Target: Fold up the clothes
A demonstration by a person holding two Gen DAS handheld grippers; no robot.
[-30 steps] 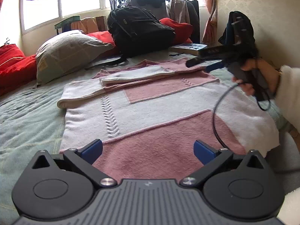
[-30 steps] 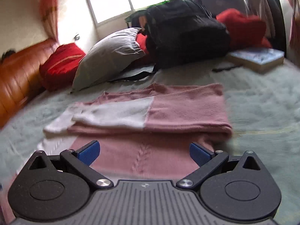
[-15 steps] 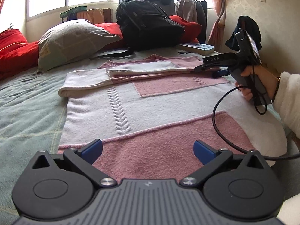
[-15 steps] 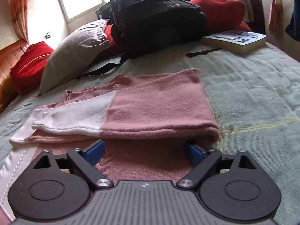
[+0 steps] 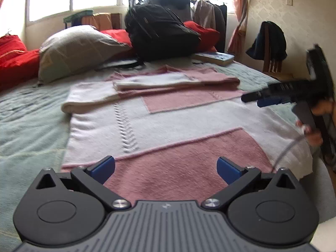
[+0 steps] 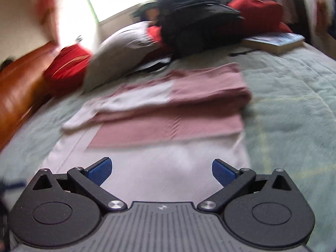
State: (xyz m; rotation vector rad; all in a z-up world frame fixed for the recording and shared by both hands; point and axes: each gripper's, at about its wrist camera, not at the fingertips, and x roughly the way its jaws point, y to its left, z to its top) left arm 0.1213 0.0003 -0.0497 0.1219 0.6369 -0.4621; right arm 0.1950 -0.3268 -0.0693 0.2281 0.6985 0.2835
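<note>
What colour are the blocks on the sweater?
The sweater has pink and white blocks, clearest in the left wrist view.

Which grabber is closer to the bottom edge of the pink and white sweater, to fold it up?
Probably left: the left gripper sits open over the pink and white knitted sweater at its hem; the right gripper is further up.

Backpack, pillow, seemingly book beyond open bedspread.

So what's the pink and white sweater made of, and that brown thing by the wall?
The sweater looks like soft knitted wool or a wool-like yarn: fuzzy, matte, with a raised braid pattern stitched down it. The brown headboard looks like leather or fake leather, since it is smooth and shiny; blur makes it hard to tell which.
</note>
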